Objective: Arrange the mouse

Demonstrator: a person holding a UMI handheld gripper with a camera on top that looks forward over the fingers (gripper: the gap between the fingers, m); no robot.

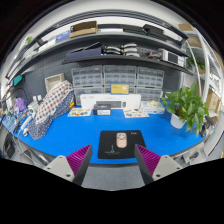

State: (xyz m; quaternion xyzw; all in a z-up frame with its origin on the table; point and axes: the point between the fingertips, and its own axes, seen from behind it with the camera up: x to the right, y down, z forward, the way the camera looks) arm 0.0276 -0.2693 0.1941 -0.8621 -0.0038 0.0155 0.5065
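In the gripper view, the gripper [113,158] has its two fingers spread apart, and nothing is held between them. The left pad [81,155] and the right pad [146,156] are magenta and stand well apart from each other.

The mouse [121,140] is light in colour and lies on a dark mousepad [113,139]. The mousepad lies flat on the blue table [60,142]. The mouse is just ahead of the fingers and about on the middle line between them, and no finger touches it.

Beyond the mousepad, a white box [104,103] stands near the far edge of the table, and a small dark thing [104,113] lies in front of it. To the right stands a plant [186,104] with green leaves. To the left a checkered cloth [50,106] lies in a heap. Behind all this, shelves [125,50] carry many objects, and rows of small drawers [122,78] stand under them.
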